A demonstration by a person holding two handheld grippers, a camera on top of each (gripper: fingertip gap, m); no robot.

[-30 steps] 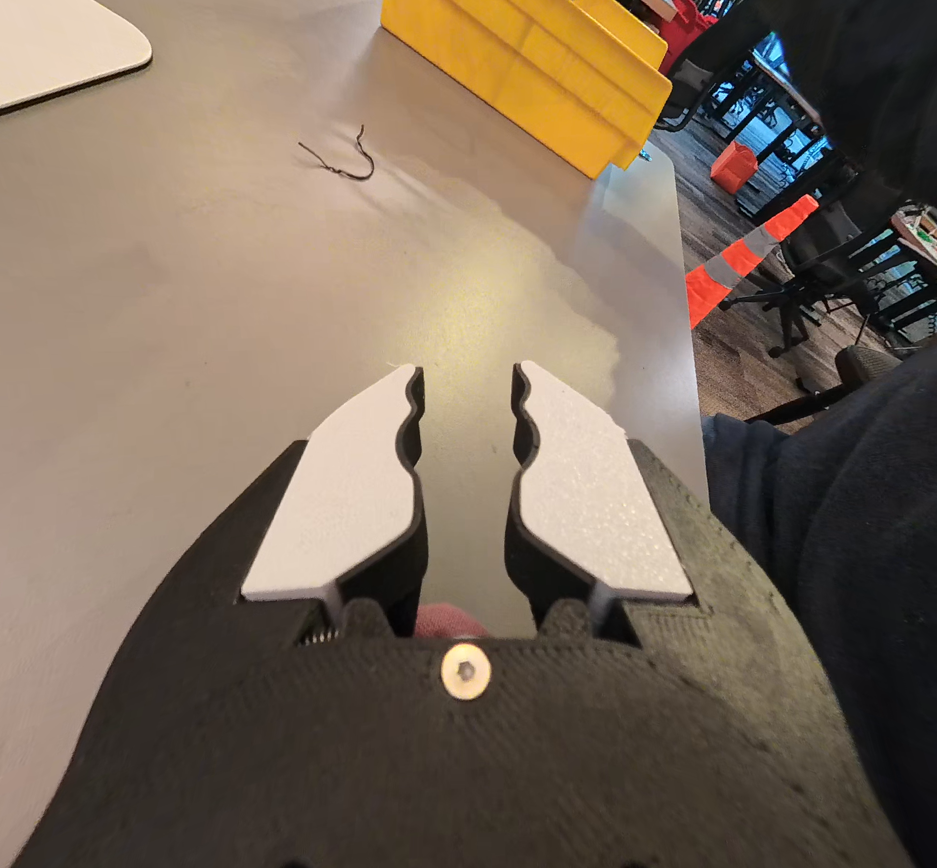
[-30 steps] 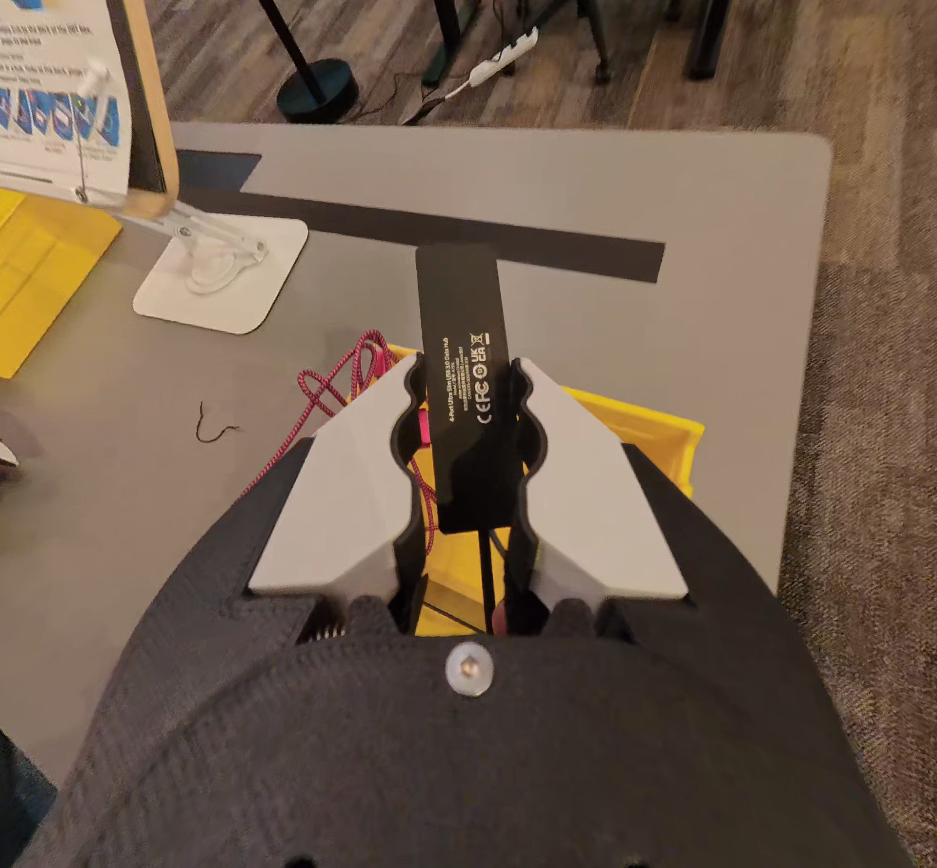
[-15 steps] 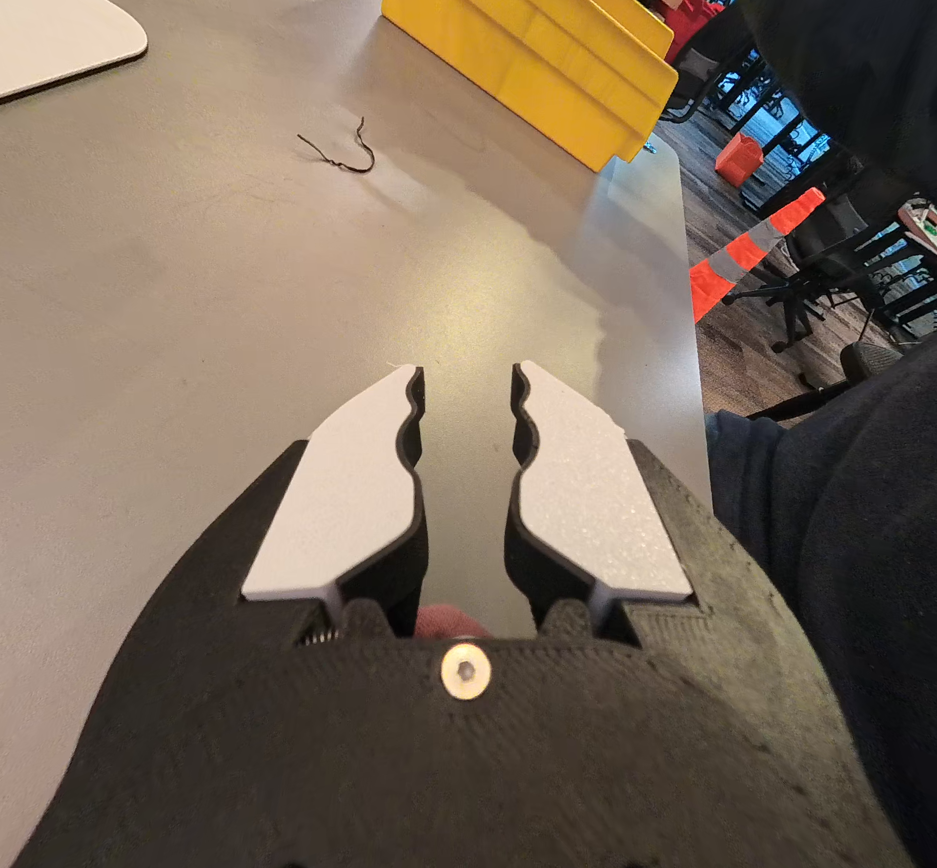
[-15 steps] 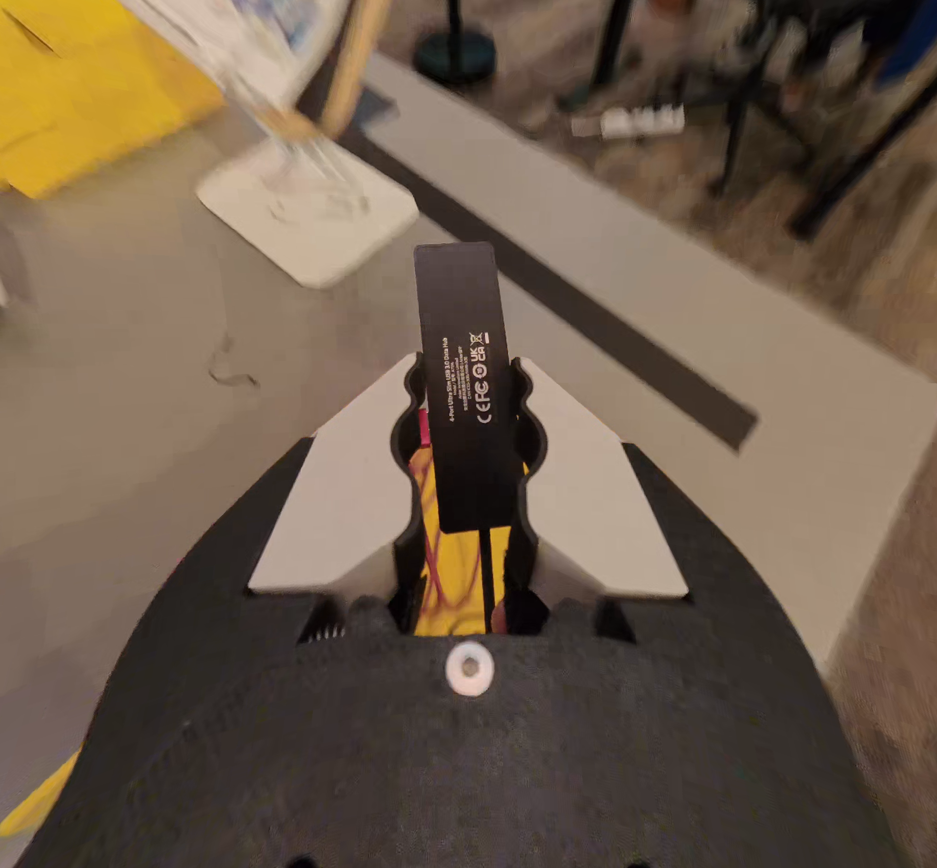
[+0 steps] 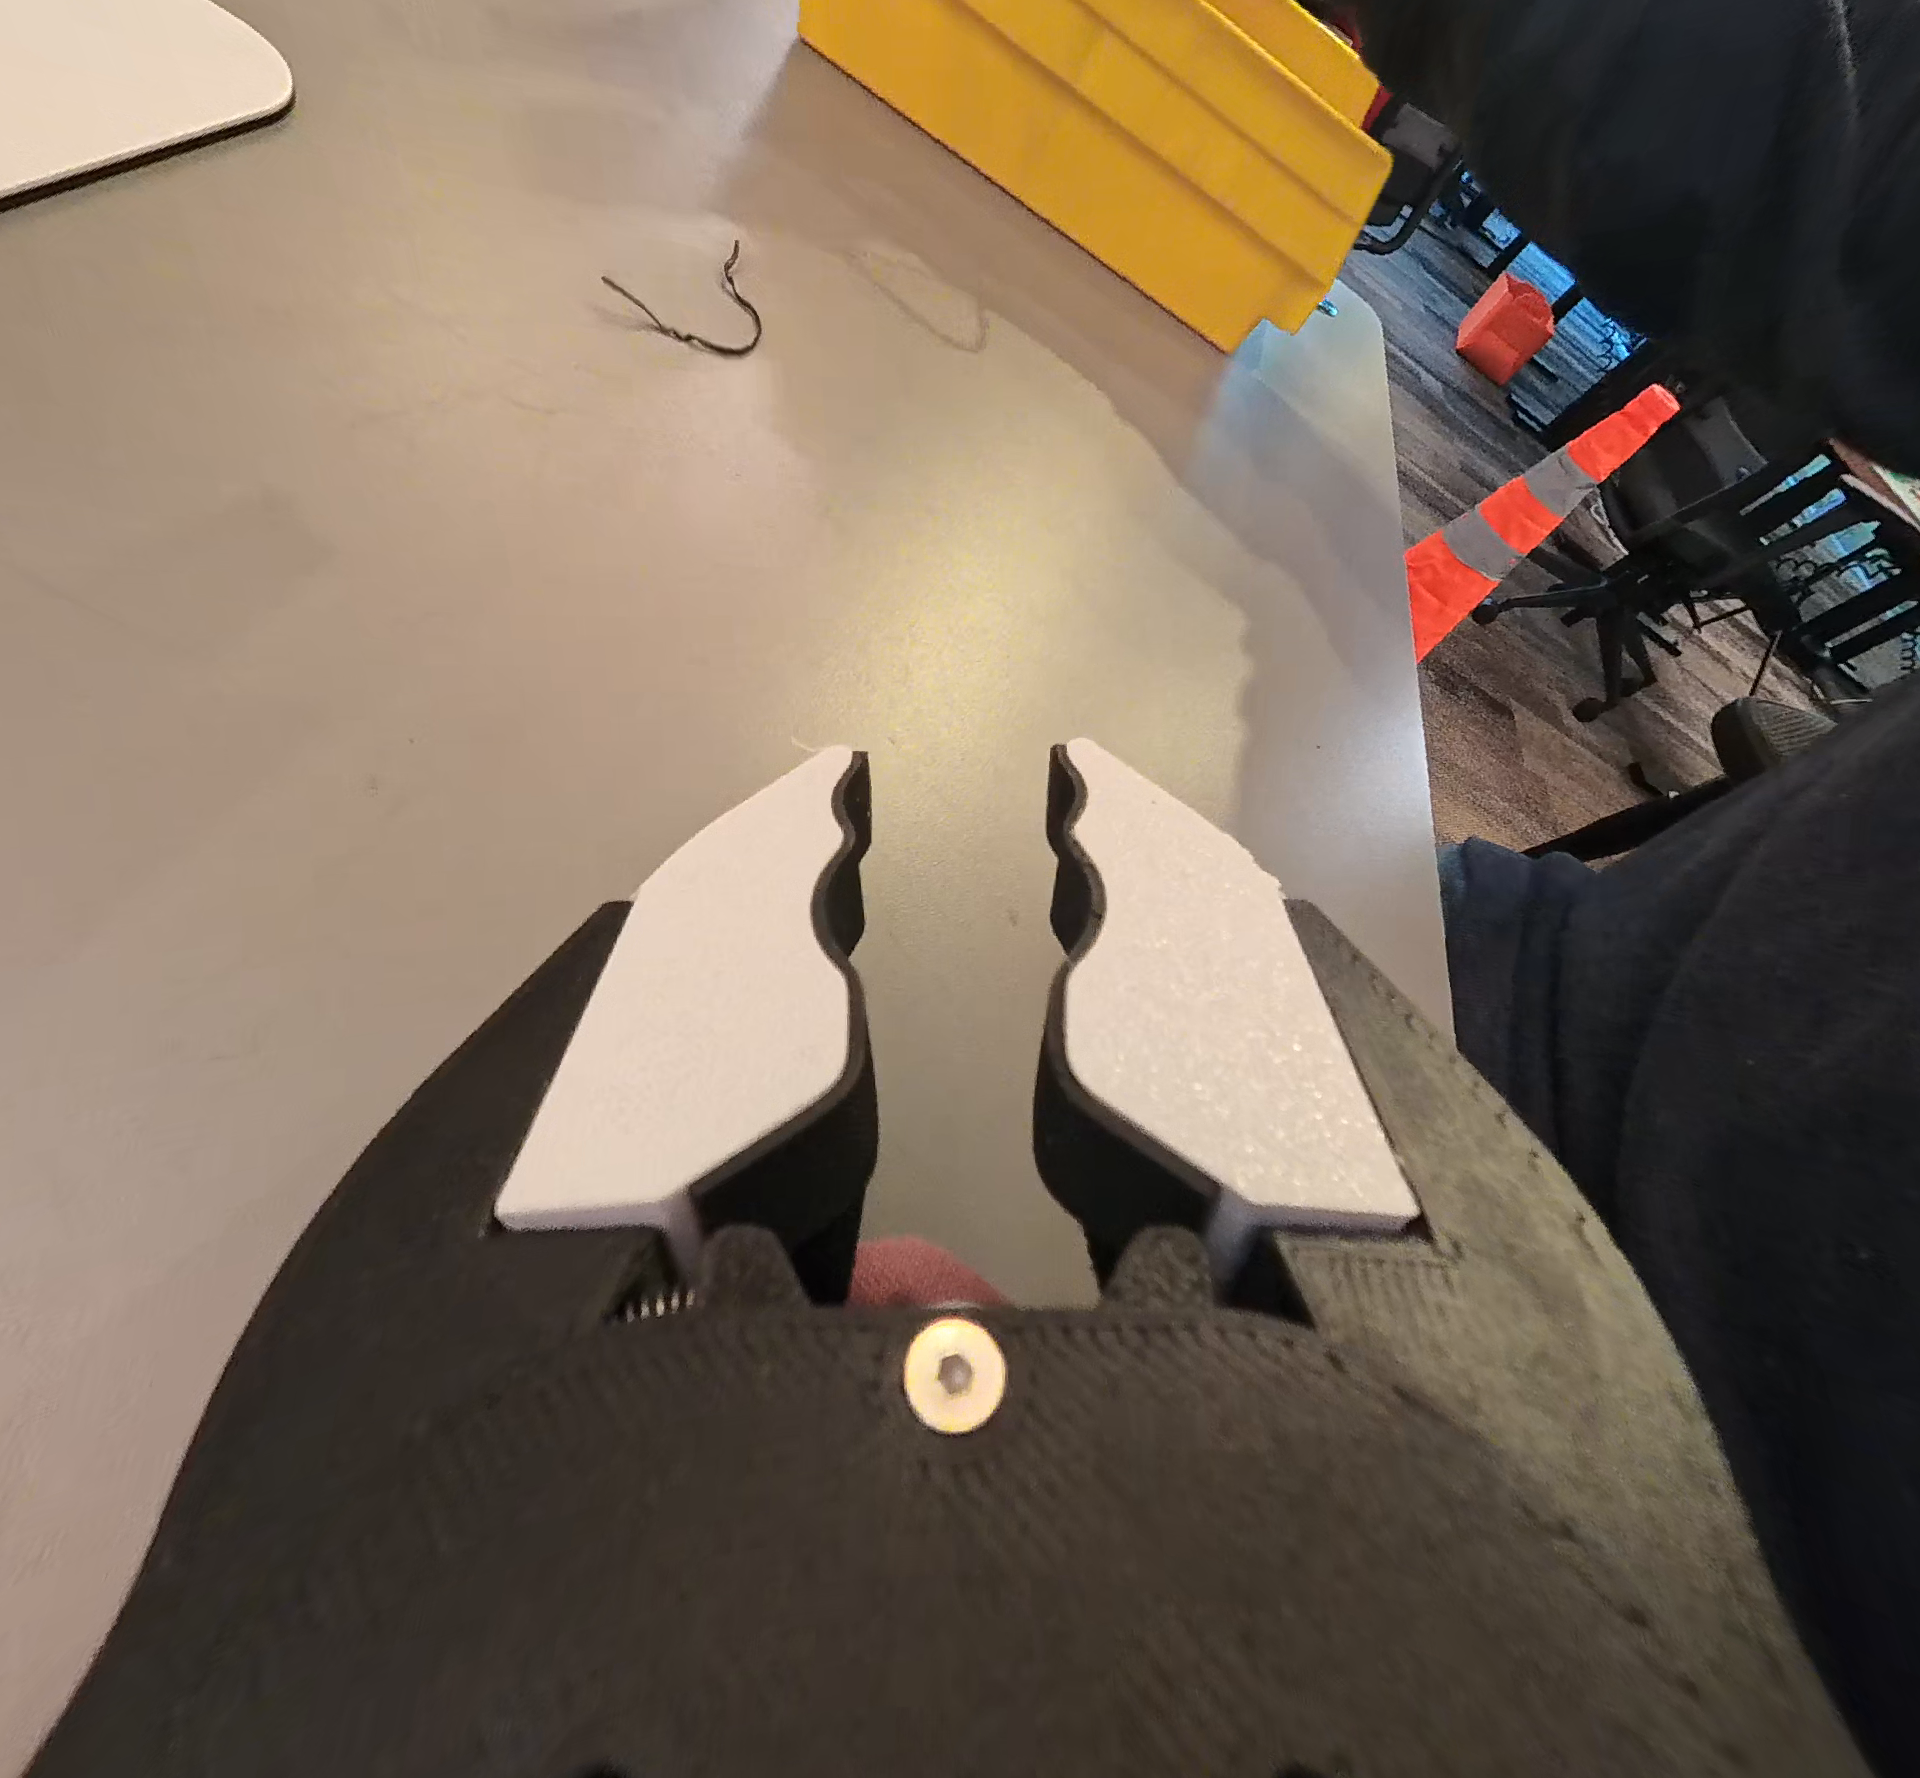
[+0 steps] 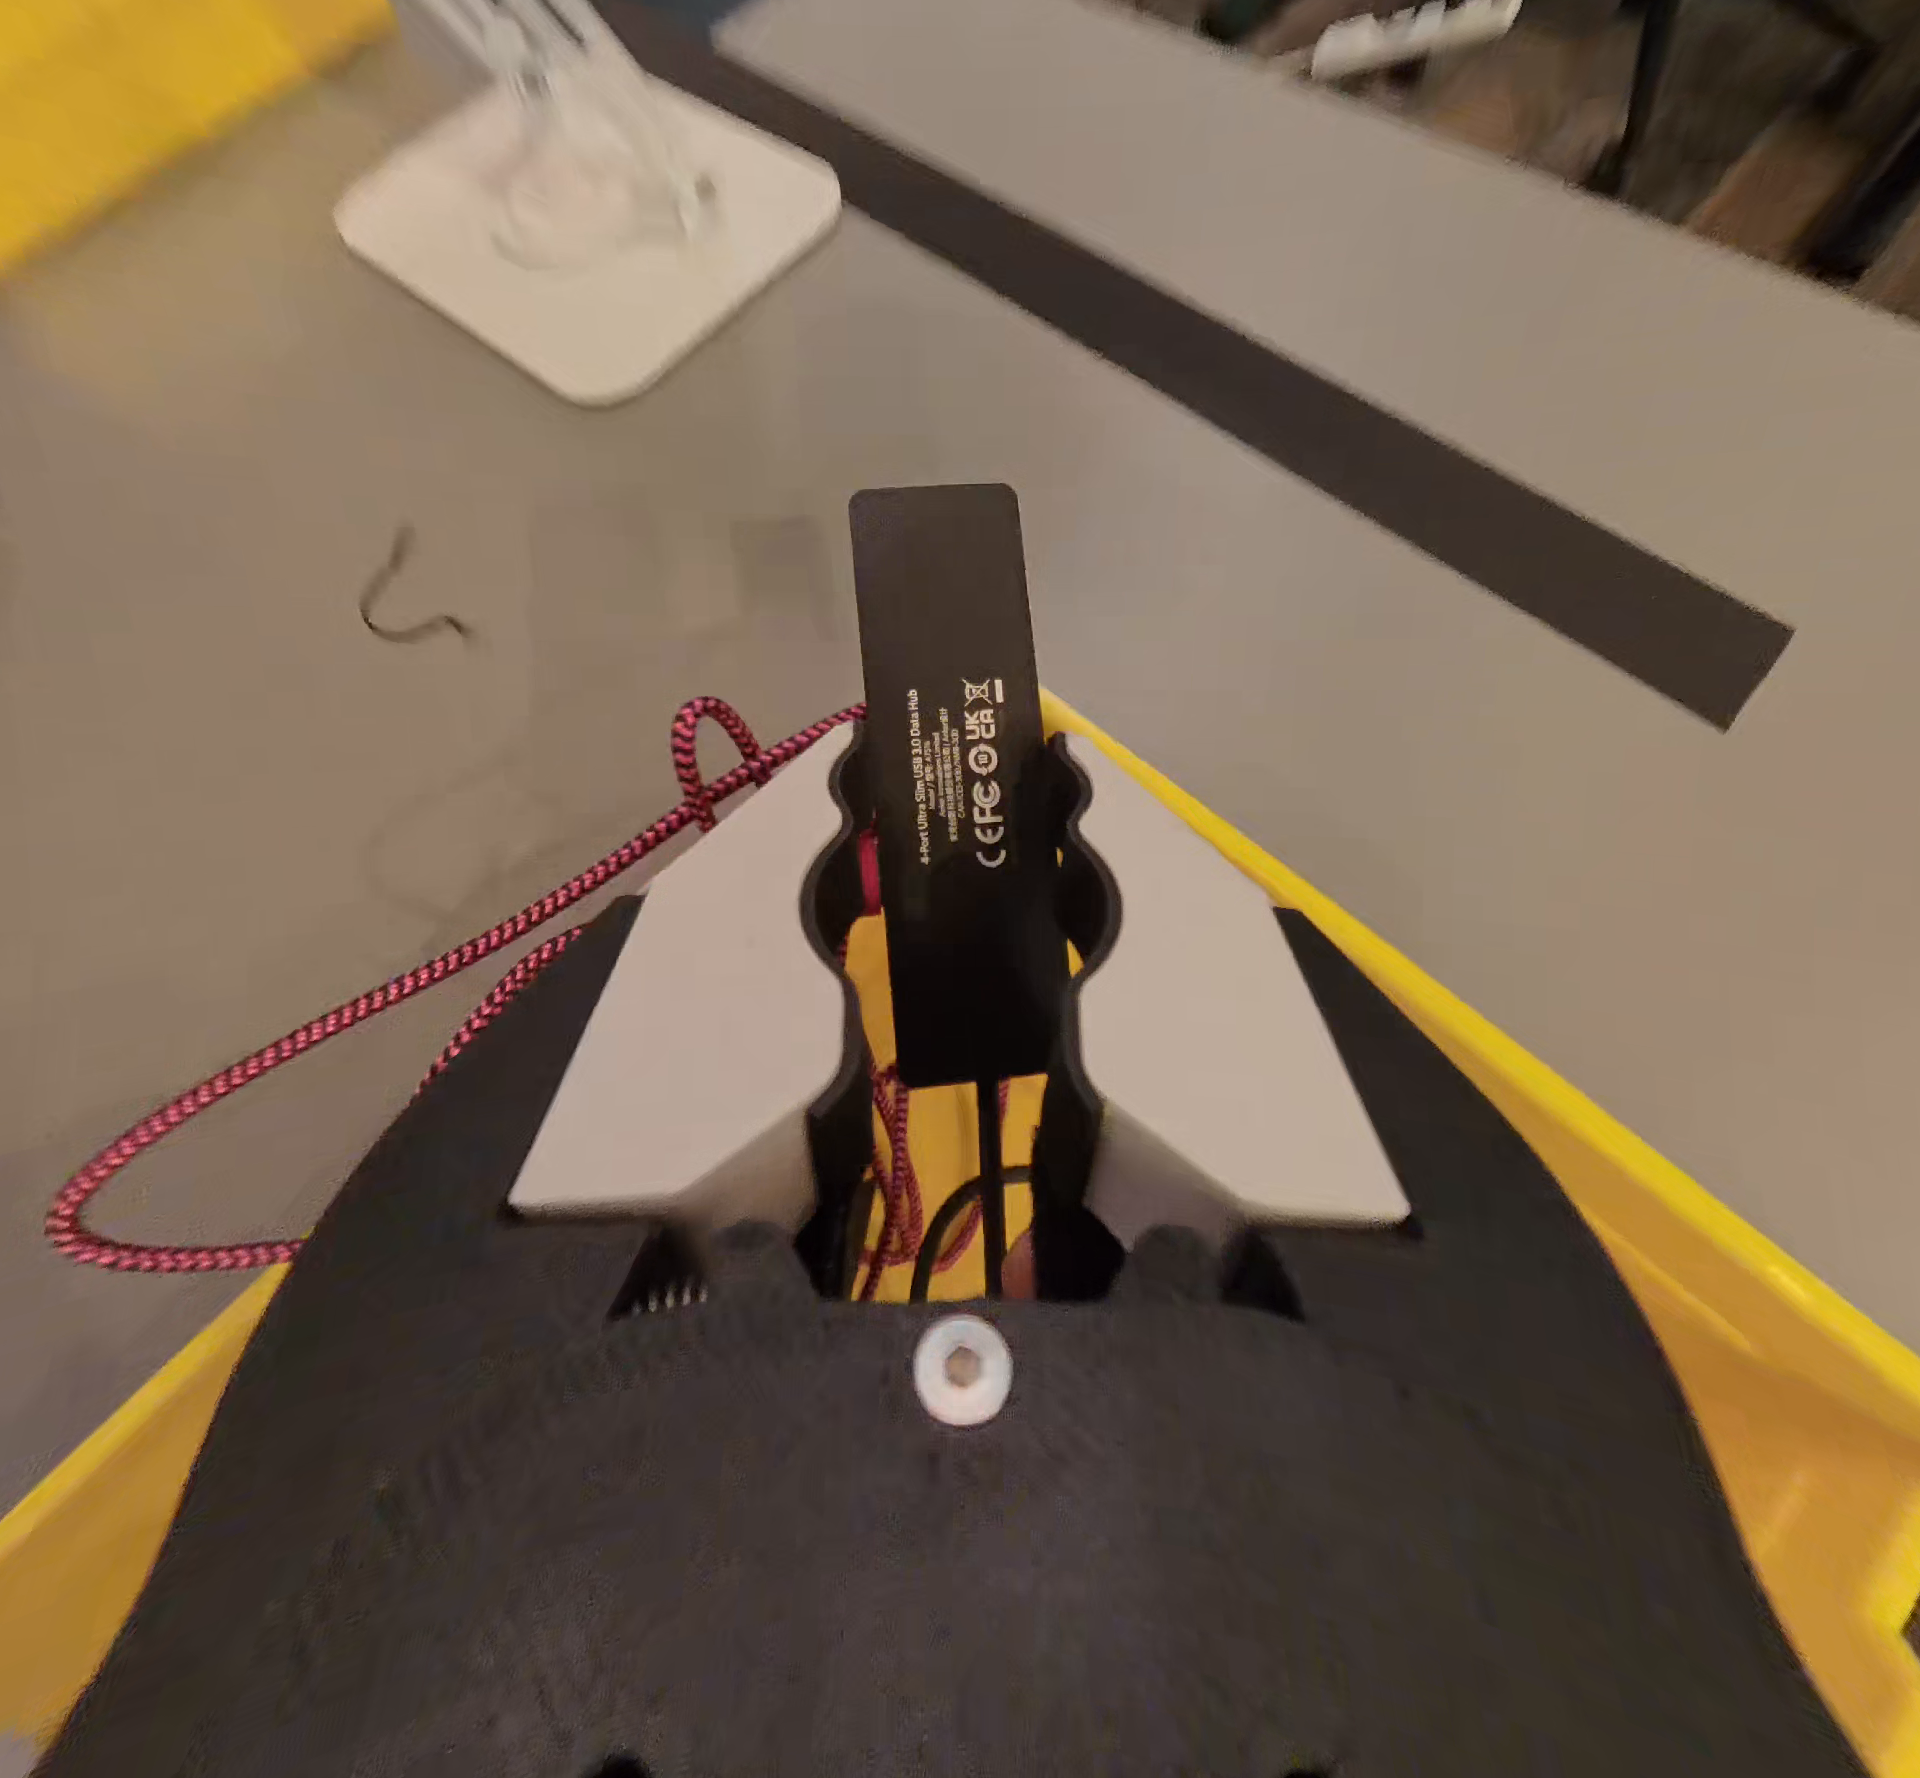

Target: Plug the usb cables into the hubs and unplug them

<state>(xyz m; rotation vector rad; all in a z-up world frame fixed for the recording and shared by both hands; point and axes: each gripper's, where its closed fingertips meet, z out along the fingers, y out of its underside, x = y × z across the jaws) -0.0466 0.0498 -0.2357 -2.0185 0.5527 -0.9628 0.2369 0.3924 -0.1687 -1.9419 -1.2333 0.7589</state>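
grey worktop (image 5: 436, 606) fills most of both views, bare in its middle. a black tape strip (image 6: 1351, 440) runs across it on the far side in the right wrist view.

yellow bin (image 5: 1091, 97) stands on the worktop near its right edge in the left wrist view; the right wrist view looks down over the same yellow bin's rim (image 6: 1455, 1032).

dark sleeve (image 5: 1714, 1157) of the person at the right of the left wrist view.

white stand base (image 6: 592, 242) sits on the worktop beyond the bin, blurred; its rounded corner shows top left in the left wrist view.

orange traffic cone (image 5: 1527, 513) lies tilted out on the floor past the worktop edge.

left gripper (image 5: 958, 772): low over the bare worktop, jaws spread, nothing between them.

right gripper (image 6: 956, 762): above the bin, jaws pinching a black usb hub (image 6: 951, 689) by its long edges. the hub sticks forward past the fingertips, printed face toward the camera, its thin black lead dropping back into the bin.

pink-and-black braided usb cable (image 6: 343, 1011) comes off the hub's left side, knots into a small loop, then curves out over the worktop and back toward the bin. plug end is hidden behind the left jaw; cannot tell how far it is seated.

small dark wire scrap (image 5: 696, 315) lies loose on the worktop, well apart from both grippers.
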